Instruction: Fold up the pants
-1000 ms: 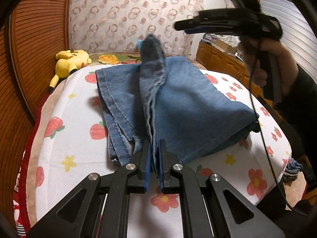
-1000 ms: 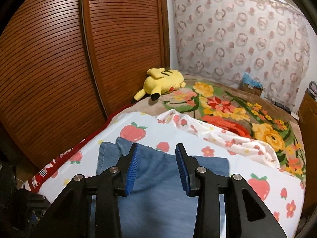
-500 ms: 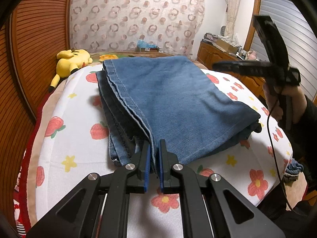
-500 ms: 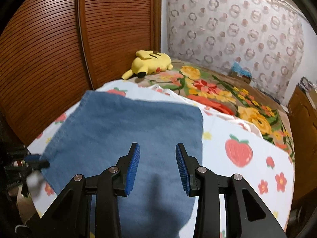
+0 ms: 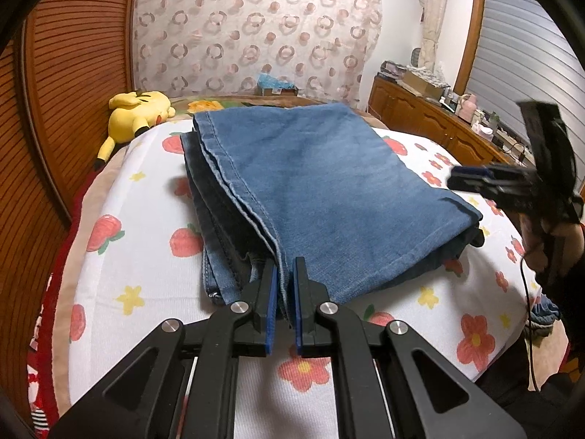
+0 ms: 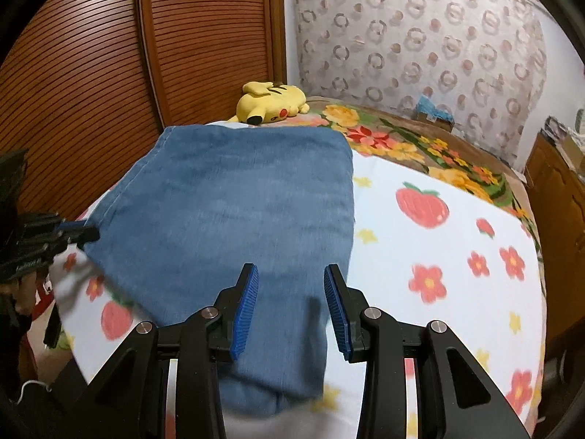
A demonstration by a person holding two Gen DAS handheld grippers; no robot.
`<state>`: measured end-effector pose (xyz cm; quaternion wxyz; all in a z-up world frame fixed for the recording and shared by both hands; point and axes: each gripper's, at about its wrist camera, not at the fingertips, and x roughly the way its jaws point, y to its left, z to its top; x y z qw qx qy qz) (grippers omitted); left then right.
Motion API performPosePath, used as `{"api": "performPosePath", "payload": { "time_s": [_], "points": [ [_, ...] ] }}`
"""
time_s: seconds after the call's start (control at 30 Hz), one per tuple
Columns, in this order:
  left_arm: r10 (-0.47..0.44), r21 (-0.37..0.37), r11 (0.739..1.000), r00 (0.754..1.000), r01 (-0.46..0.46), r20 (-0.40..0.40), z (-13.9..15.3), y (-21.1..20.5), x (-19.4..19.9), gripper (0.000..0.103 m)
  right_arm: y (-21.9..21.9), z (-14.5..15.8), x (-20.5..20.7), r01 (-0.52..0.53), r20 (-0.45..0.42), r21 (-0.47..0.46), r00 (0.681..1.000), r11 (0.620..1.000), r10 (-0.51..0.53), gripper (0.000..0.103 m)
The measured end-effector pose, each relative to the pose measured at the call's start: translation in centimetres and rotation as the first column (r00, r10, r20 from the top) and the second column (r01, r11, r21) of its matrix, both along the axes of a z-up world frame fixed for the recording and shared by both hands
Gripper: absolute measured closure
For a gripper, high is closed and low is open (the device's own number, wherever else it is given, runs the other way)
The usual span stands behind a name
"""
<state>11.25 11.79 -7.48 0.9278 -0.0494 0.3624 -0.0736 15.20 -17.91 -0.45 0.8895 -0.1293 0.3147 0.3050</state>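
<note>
Blue denim pants [image 5: 329, 183] lie folded in a thick flat stack on the strawberry-print sheet [image 5: 146, 256]. My left gripper [image 5: 284, 285] is at the stack's near corner. Its jaws are opening slightly, and the hem of the top layer still sits pinched between the blue pads. My right gripper [image 6: 290, 292] hovers open just over the near end of the pants [image 6: 237, 212] with nothing between its fingers. In the left wrist view the right gripper [image 5: 453, 179] sits at the stack's right side, held by a hand [image 5: 548, 241]. From the right wrist, the left gripper [image 6: 86, 232] touches the far-left corner.
A yellow plush toy [image 5: 139, 113] lies at the head of the bed beside the slatted wooden doors [image 5: 73, 73]. A flowered blanket [image 6: 420, 146] covers the far part of the bed. A wooden dresser [image 5: 420, 117] with clutter on top runs along the right wall.
The denim layer that stood lifted a second ago now lies flat over the stack. The right gripper has let it go and drawn back down and to the right. The left gripper stayed put.
</note>
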Motion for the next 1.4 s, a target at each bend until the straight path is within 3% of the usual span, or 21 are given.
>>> {"api": "performPosePath", "payload": {
  "time_s": [0.17, 0.23, 0.37, 0.43, 0.53, 0.8, 1.13, 1.4],
  "points": [
    [0.028, 0.017, 0.999, 0.999, -0.028, 0.014, 0.6, 0.1, -0.2, 0.081, -1.2, -0.1, -1.6, 0.026, 0.007, 0.002, 1.000, 1.000, -0.026, 0.064],
    [0.033, 0.020, 0.999, 0.999, -0.034, 0.024, 0.9, 0.1, -0.3, 0.067, -1.5, -0.2, -2.2, 0.034, 0.009, 0.002, 0.999, 0.999, -0.034, 0.064],
    [0.037, 0.030, 0.999, 0.998, -0.038, 0.046, 1.6, -0.1, -0.3, 0.054, -1.8, -0.4, -3.0, 0.047, 0.004, 0.016, 0.999, 0.999, -0.047, 0.064],
    [0.043, 0.045, 0.998, 0.997, -0.045, 0.057, 1.8, -0.4, -0.4, 0.037, -2.5, -0.7, -3.6, 0.053, 0.002, 0.024, 0.999, 0.998, -0.053, 0.064],
    [0.039, 0.060, 0.997, 0.996, -0.044, 0.085, 2.4, -1.1, -0.4, 0.025, -2.9, -0.9, -4.1, 0.065, 0.004, 0.032, 0.998, 0.997, -0.065, 0.063],
    [0.013, 0.065, 0.998, 0.994, -0.020, 0.113, 2.8, -3.2, 0.1, 0.025, -3.9, -1.7, -5.3, 0.085, 0.010, 0.038, 0.996, 0.996, -0.086, 0.059],
    [-0.048, 0.081, 0.996, 0.997, 0.044, 0.056, 0.9, -6.2, 2.0, 0.025, -4.9, -2.1, -5.3, 0.119, 0.015, 0.097, 0.993, 0.988, -0.121, 0.056],
    [-0.043, 0.103, 0.994, 0.999, 0.043, -0.007, -0.8, -7.0, 3.3, 0.025, -5.6, -1.5, -4.4, 0.148, 0.032, 0.138, 0.988, 0.979, -0.154, 0.052]
  ]
}}
